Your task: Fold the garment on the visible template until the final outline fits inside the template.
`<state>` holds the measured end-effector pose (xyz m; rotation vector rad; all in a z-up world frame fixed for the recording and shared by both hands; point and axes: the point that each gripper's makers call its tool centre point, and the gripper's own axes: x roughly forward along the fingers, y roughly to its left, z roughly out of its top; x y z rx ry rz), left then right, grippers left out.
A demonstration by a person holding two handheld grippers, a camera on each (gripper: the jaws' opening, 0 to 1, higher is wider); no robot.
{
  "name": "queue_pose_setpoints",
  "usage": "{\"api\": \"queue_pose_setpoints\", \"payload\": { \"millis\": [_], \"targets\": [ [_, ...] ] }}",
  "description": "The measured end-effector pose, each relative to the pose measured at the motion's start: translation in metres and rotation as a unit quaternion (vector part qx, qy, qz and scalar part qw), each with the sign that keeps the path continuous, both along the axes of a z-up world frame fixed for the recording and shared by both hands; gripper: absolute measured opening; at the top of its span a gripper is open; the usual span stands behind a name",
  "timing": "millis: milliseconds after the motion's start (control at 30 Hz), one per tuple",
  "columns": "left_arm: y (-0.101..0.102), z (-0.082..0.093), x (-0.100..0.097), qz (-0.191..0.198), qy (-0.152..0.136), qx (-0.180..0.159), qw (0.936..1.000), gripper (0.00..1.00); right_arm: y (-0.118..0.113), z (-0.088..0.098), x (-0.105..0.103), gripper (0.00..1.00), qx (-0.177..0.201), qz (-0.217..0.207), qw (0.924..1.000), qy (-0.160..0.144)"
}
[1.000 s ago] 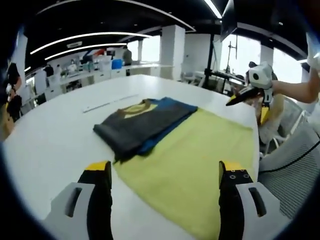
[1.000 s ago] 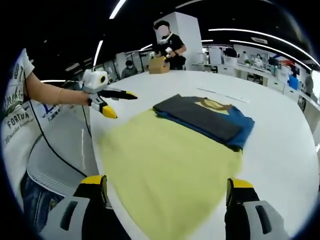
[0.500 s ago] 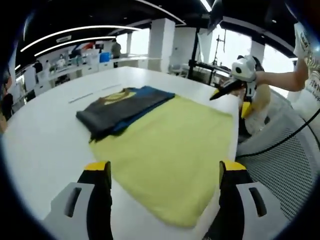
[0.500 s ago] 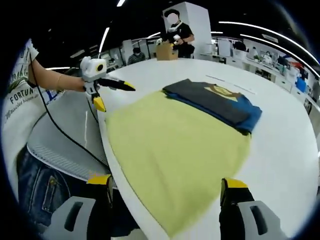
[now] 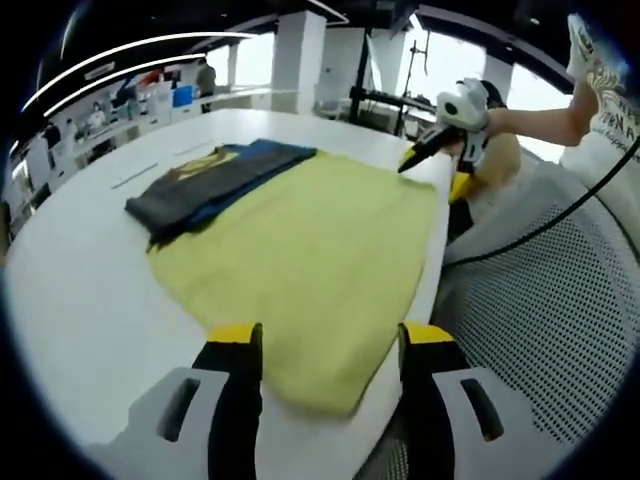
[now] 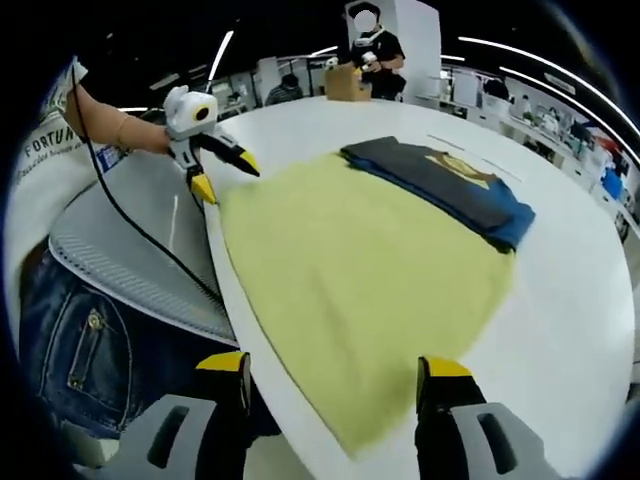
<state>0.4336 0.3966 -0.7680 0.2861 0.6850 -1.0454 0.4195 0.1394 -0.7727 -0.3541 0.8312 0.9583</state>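
Both grippers now sit closer to the yellow cloth's near edge than a second ago, the left gripper and right gripper gaping and unladen above its corners, while the folded garment lies at its far edge on the white table.

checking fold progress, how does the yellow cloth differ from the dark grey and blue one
The yellow cloth lies spread open in one flat layer; the dark grey and blue garment is folded into a compact stack. The yellow one covers far more of the white table and reaches its near edge. Both lie flat, edges touching.
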Motion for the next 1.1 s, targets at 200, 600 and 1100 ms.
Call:
{"api": "queue_pose_setpoints", "payload": {
  "millis": [200, 600, 1100],
  "targets": [
    [0.002, -0.008, -0.01, -0.026, -0.009, 0.027, 0.9993, 0.41, -0.006, -0.009, -0.004, 0.54, -0.03, 0.021, 0.9993, -0.01],
    [0.007, -0.016, -0.015, -0.041, -0.013, 0.061, 0.9972, 0.31, -0.015, -0.018, -0.007, 0.41, -0.067, 0.036, 0.997, -0.015],
    [0.011, -0.018, -0.005, -0.013, -0.024, 0.072, 0.997, 0.11, -0.019, -0.017, 0.001, 0.18, -0.069, 0.028, 0.9969, -0.023]
  ]
}}
